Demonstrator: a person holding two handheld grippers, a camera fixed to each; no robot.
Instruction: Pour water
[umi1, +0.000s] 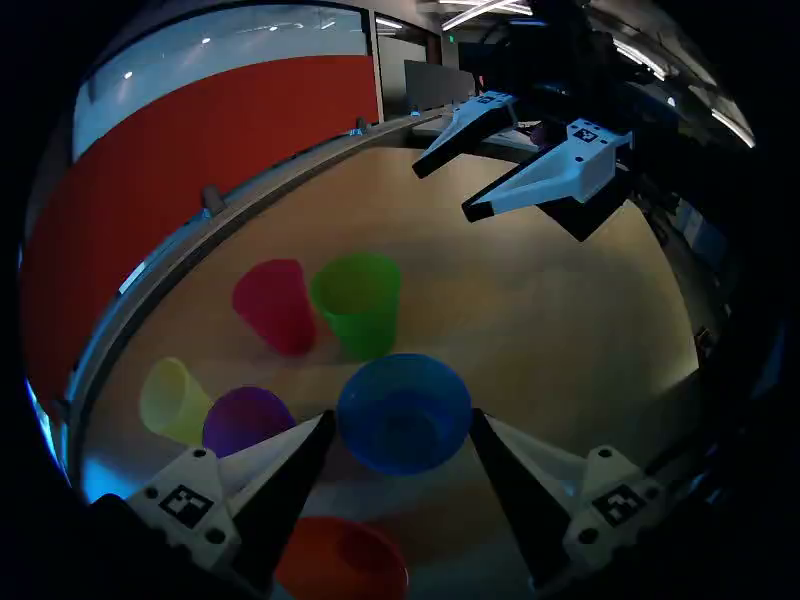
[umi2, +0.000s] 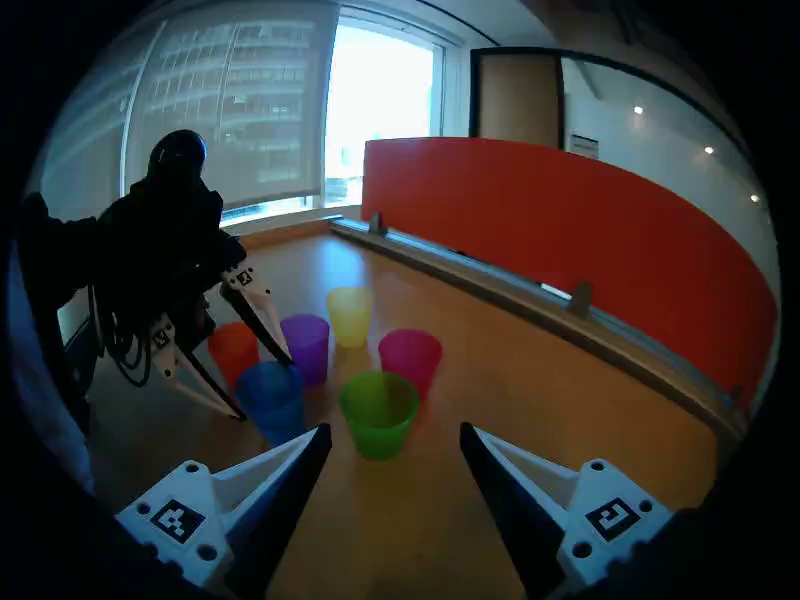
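Six plastic cups stand on a wooden table (umi1: 540, 300). The blue cup (umi1: 405, 415) sits between the fingers of my left gripper (umi1: 400, 414), which is open, a tip close to each side of the rim. In the right gripper view the same blue cup (umi2: 270, 398) stands between the left gripper's (umi2: 265, 390) fingers. My right gripper (umi2: 393, 430) is open just short of the green cup (umi2: 378, 412), with nothing in it. Seen from the left gripper view, the right gripper (umi1: 443, 192) hovers above the far part of the table.
A pink cup (umi1: 275, 305), green cup (umi1: 358, 300), yellow cup (umi1: 172, 400), purple cup (umi1: 245, 420) and orange cup (umi1: 340, 560) crowd around the blue one. A red partition (umi2: 600, 230) runs along the table's edge. A person (umi2: 160, 230) in dark clothes holds the left gripper.
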